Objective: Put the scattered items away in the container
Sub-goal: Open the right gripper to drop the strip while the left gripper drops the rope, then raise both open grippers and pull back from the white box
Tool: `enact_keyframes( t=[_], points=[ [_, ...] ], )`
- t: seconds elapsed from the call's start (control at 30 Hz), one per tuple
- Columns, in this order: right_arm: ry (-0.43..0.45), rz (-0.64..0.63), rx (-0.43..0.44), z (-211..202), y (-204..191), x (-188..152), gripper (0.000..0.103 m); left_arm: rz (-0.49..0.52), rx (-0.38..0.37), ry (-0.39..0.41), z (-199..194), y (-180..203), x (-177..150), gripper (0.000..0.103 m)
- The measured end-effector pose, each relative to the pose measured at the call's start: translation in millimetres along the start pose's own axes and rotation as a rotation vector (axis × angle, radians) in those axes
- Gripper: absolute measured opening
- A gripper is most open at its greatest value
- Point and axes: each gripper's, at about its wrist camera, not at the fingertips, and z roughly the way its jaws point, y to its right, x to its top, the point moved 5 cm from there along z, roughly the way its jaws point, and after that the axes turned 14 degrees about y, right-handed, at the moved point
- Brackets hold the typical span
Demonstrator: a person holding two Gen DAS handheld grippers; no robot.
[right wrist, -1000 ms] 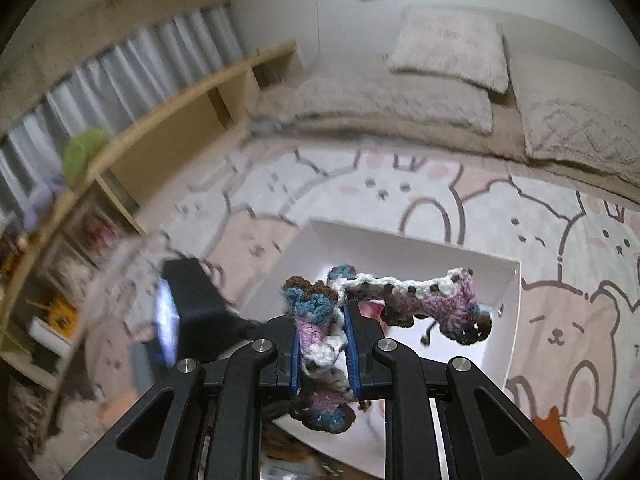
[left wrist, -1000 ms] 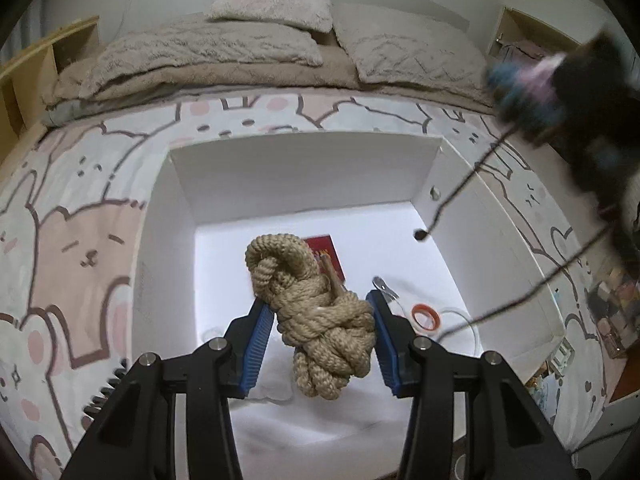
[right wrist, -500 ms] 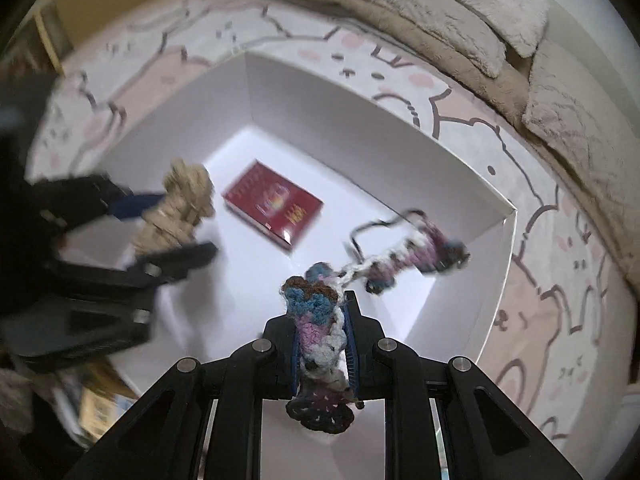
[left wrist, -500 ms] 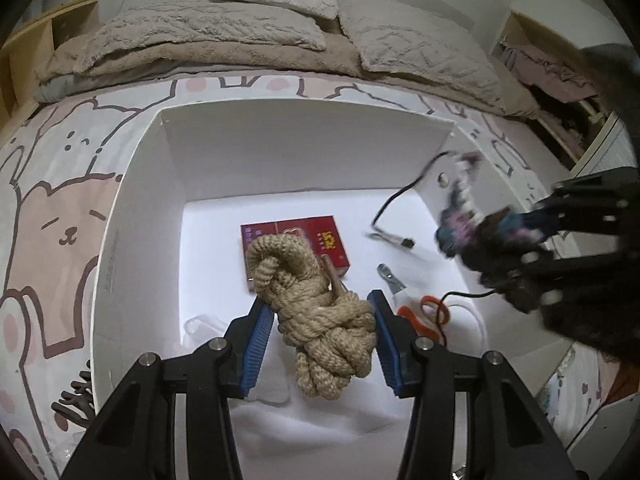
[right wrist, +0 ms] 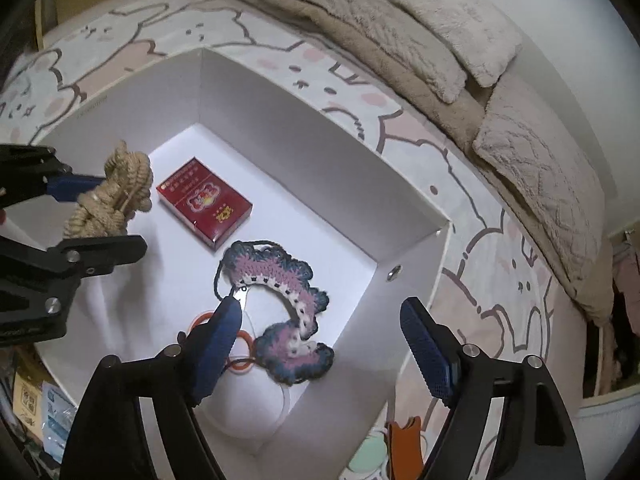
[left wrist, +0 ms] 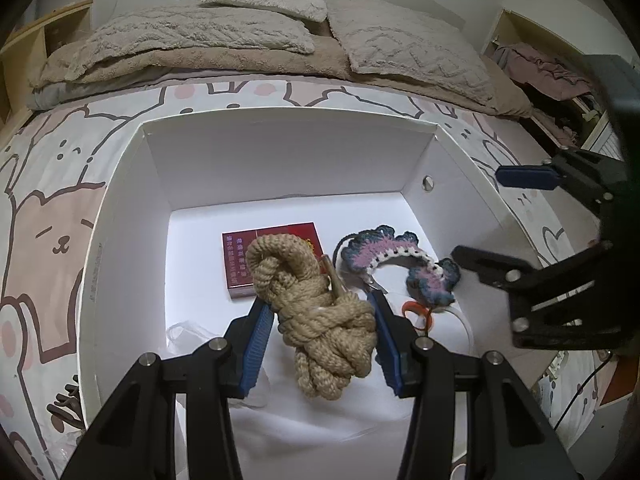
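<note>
Left gripper (left wrist: 320,344) clamps rope bundle (left wrist: 320,312) mid-knot over box (left wrist: 280,152) | we judge it soft, light, grippy | right gripper (right wrist: 320,344) opening, empty; crochet piece (right wrist: 280,304) lies below.

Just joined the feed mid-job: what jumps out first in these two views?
The knotted tan rope bundle, clamped in the left tool above the white box. On the box floor lie the crochet piece, right of the red pack, and partly over orange-handled scissors. The right tool hangs over it, jaws opening, nothing between them.
</note>
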Motion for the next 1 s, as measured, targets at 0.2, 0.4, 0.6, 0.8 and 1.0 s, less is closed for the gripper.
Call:
enact_keyframes(
  t=[0.2, 0.4, 0.6, 0.8, 1.0],
  points=[
    [0.045, 0.079, 0.031, -9.8, 6.9, -0.1, 0.081, -0.039, -0.016, -0.031, 5.1, 3.4, 0.8, 0.049],
    [0.103, 0.138, 0.045, -19.1, 14.4, 0.2, 0.081, -0.03, 0.025, -0.022, 5.3, 9.2, 3.6, 0.051],
    [0.128, 0.126, 0.055, -27.8, 13.4, -1.2, 0.081, -0.09, 0.108, 0.034, -2.8, -3.3, 11.6, 0.091],
    [0.164, 0.152, 0.051, -40.8, 22.2, 0.0, 0.081, -0.065, 0.133, 0.043, -12.7, -0.9, 13.7, 0.091],
    [0.167, 0.157, 0.038, -51.7, 25.7, -2.6, 0.081, -0.038, 0.131, 0.057, -27.1, 7.3, 16.5, 0.091]
  ],
)
